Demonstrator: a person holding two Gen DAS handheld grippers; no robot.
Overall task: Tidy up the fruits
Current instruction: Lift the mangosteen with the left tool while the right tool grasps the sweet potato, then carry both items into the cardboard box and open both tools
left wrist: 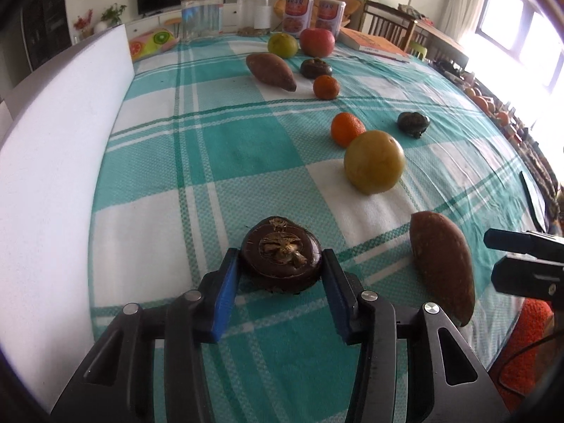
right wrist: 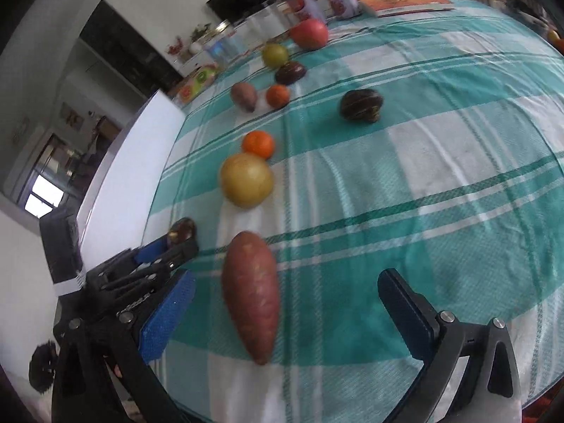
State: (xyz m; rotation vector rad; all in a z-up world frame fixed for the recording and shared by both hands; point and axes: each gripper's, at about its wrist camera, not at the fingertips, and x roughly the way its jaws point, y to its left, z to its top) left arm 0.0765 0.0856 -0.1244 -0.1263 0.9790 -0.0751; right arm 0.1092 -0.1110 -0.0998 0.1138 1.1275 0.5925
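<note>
Dark brown water chestnut clamped between the blue pads of the left gripper, near the table's front edge. Right gripper jaws spread wide, gripping nothing; a sweet potato lies between them on the checked cloth.

dark water chestnut: flat, stem up, near edge | sweet potato: reddish, lengthwise, beside it | yellow-green orange touching small tangerine mid-cloth | second chestnut apart | far cluster: sweet potato, tangerine, apple
</note>
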